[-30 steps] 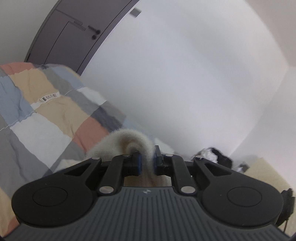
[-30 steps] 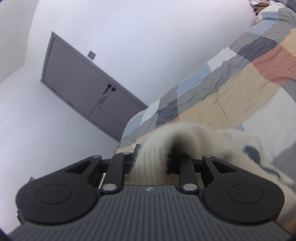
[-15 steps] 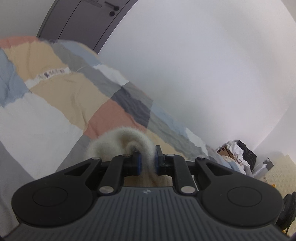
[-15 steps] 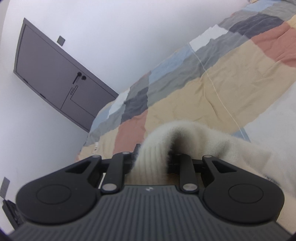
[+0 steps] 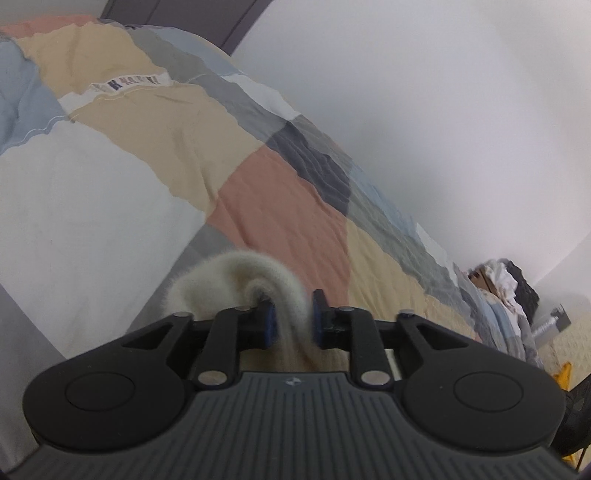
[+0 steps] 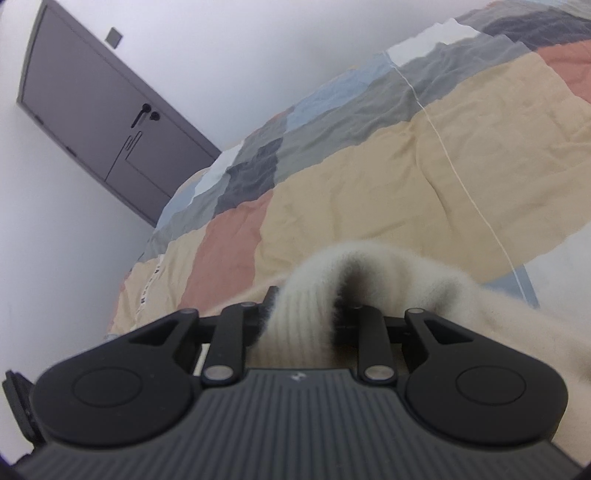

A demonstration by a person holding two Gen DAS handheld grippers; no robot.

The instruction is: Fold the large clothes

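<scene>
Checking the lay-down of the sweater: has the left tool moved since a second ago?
Yes. The left tool dropped toward the patchwork quilt: the grey door slid almost out of the top, the quilt fills more. Its jaws have just opened, cream sweater between them.

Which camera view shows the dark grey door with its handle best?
The right wrist view: the dark grey door appears almost whole there, with handle and panel lines. The left wrist view shows only a dark strip of it at the top edge, behind the patchwork bedcover.
</scene>
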